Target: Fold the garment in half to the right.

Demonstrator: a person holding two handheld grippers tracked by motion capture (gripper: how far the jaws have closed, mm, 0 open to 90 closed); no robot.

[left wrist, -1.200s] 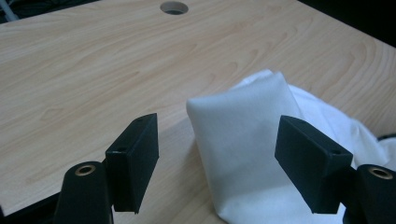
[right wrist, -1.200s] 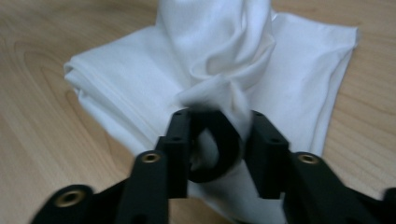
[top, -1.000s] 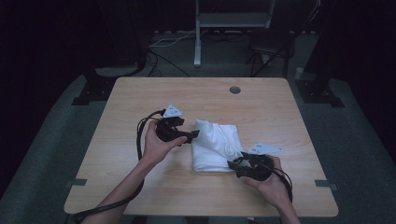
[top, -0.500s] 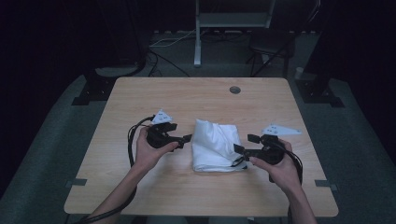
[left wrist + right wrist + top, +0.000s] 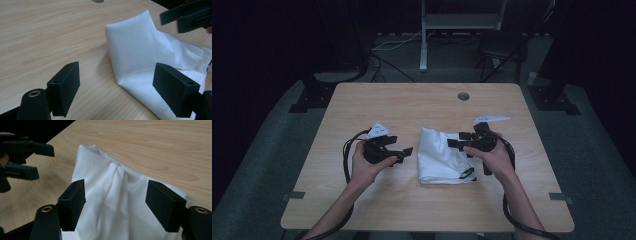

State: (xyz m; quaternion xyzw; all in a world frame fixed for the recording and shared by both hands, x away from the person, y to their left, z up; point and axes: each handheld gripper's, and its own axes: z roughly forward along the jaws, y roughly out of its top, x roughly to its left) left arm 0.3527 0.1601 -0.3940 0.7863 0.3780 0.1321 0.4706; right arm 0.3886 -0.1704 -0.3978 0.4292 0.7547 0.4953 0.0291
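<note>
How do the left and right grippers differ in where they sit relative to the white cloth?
The left gripper sits beside the white cloth, over bare table; the right gripper reaches over the cloth's top edge. The left one's jaws frame wood and a cloth corner; the right one's straddle a bunched fold. Both are open, gripping nothing.

high view looks down from above; both tool views, close, low, share the cloth [image 5: 140,57].

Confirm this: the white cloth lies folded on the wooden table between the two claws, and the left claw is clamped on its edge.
Not quite. The left claw is open and short of the white cloth, as the left gripper view shows. The rest holds: the cloth lies folded on the wooden table between the two claws.
</note>
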